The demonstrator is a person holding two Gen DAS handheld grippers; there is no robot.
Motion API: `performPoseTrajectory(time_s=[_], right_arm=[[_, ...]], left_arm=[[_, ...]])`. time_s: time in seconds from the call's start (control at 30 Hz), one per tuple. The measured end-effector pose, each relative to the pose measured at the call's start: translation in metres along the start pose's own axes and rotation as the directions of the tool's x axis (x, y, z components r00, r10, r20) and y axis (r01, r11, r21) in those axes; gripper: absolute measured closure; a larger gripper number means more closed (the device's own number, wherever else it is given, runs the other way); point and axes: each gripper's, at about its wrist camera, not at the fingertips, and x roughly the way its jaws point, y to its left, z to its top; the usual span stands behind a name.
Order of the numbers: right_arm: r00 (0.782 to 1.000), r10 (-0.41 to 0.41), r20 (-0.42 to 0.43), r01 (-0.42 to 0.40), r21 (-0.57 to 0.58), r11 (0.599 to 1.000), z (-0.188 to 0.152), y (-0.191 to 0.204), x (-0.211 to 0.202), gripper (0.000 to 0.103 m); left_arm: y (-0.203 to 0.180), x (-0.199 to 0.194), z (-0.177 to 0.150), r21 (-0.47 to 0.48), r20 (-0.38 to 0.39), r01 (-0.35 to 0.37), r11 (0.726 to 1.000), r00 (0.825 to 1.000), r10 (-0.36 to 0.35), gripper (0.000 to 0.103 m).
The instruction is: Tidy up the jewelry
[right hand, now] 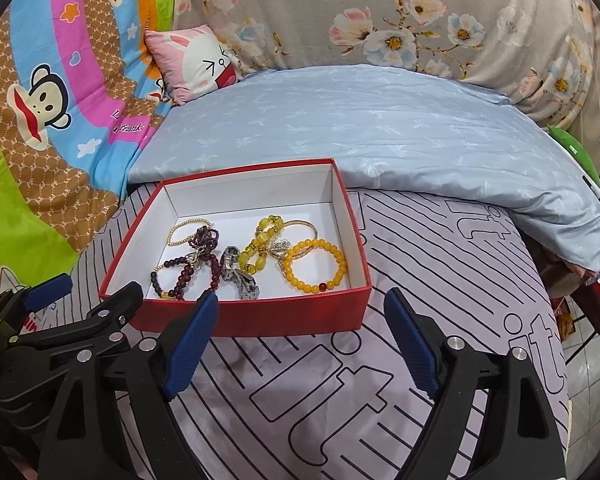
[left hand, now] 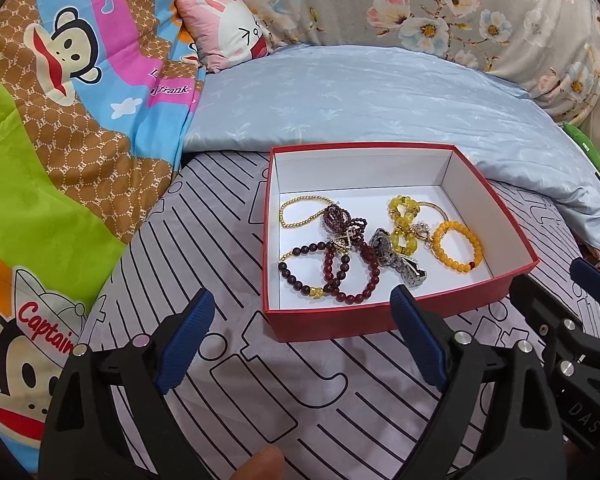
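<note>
Red box (left hand: 364,322) sat open on the striped bed sheet (left hand: 228,248), white inside, all jewelry piled on its floor. Left part of the pile: thin gold bead bracelet (left hand: 300,210), dark red bead bracelets (left hand: 332,272) tangled together. Middle: silver watch (left hand: 396,258). Right part: yellow bead string (left hand: 404,216) and an orange bead bracelet (left hand: 458,250) lying flat near the right wall. Left claw (left hand: 300,336) hung over the sheet just in front of the box's near wall, jaws wide, nothing between them; its right finger overlapped the box rim in view, contact unclear. Right claw (right hand: 300,336) sat beside it, also just short of the near wall, jaws wide and empty. A fingertip (left hand: 260,464) showed at the bottom edge of the left view. Behind the box: pale blue quilt (left hand: 380,92), cartoon monkey blanket (left hand: 60,120) on the left, small pink pillow (left hand: 224,28), floral cover (left hand: 420,4) at the back
</note>
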Motion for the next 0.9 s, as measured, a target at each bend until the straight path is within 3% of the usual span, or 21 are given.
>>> performPoseTrajectory(time_s=[0.9], right_arm=[[1.0,-0.015,-0.007,0.015,0.006,1.0,-0.0047,-0.0038,-0.001,0.019]], left_arm=[[-0.0027,0.0,-0.005,0.009,-0.009,-0.021,1.0,1.0,0.021,0.009]])
